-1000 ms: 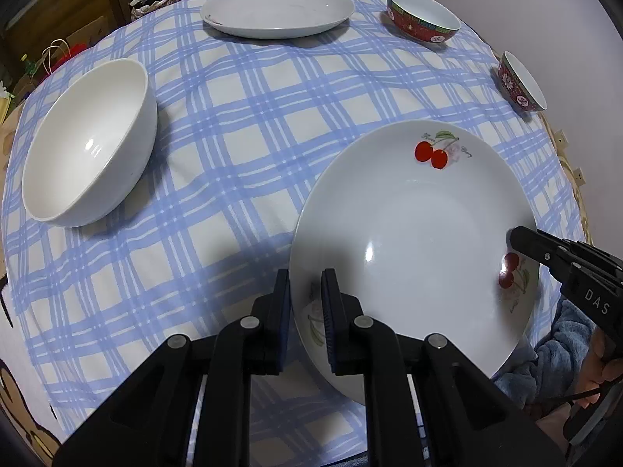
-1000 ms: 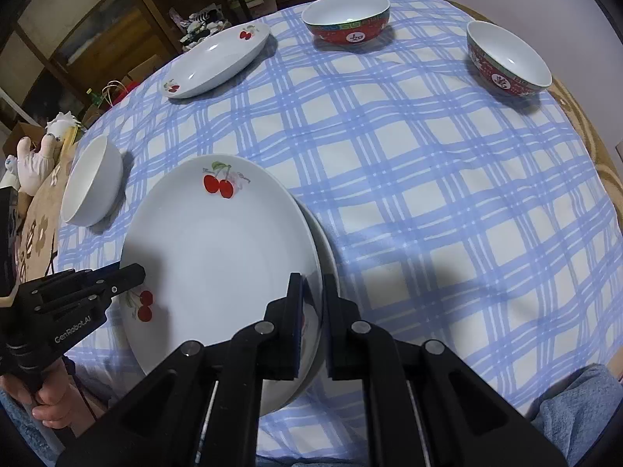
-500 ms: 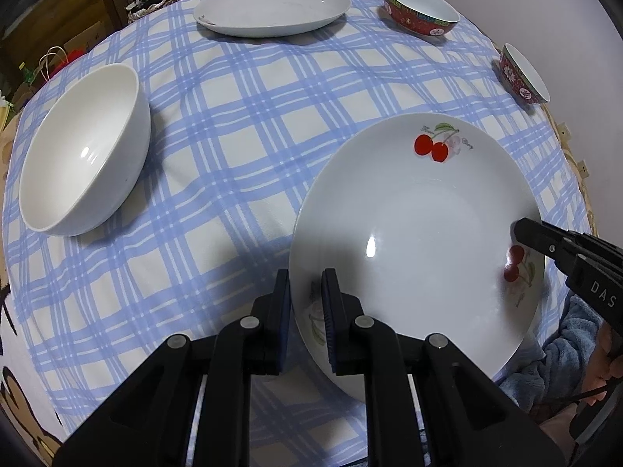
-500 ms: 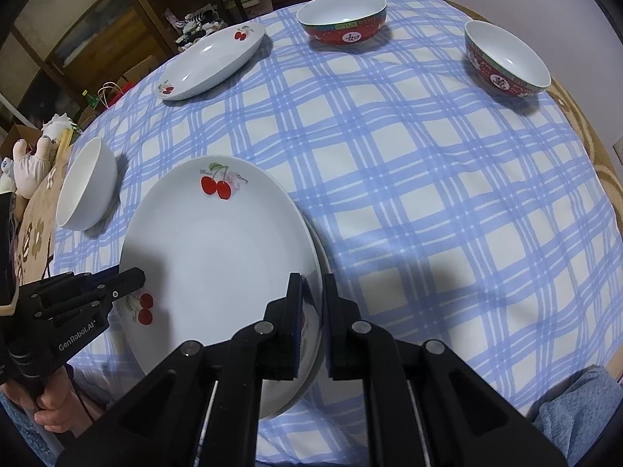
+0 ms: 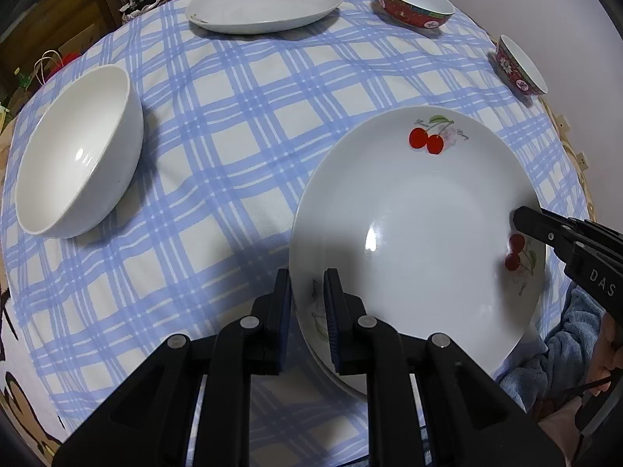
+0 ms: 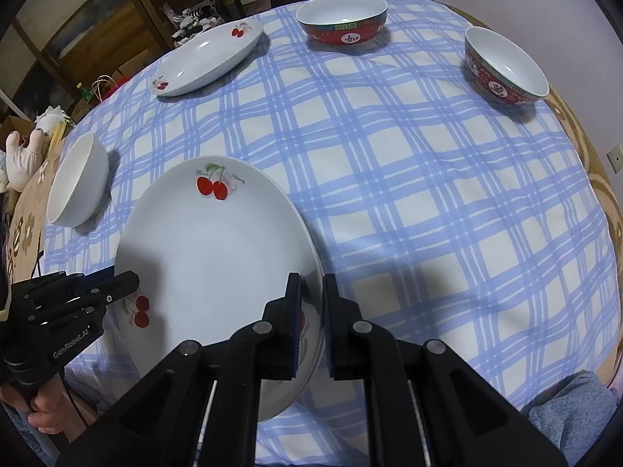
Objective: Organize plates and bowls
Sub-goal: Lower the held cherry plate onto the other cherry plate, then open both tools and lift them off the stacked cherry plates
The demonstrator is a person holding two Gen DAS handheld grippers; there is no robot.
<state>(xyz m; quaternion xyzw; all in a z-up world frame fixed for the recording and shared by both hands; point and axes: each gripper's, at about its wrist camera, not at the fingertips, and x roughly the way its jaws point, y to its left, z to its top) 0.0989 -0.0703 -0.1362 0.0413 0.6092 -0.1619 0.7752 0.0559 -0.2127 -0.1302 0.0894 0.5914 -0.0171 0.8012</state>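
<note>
White bowl (image 5: 78,151) beside gripped plate (image 5: 420,225) (possibly stacked).

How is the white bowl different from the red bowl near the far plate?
The white bowl is plain white outside, while the red bowl has a red patterned outside with a coloured rim band. The white bowl looks larger in the left view, but it is nearer the camera, so true size is uncertain. The white bowl sits near the table's left edge; the red bowl sits at the far side beside the far plate. Both are white inside, empty and upright.
</note>
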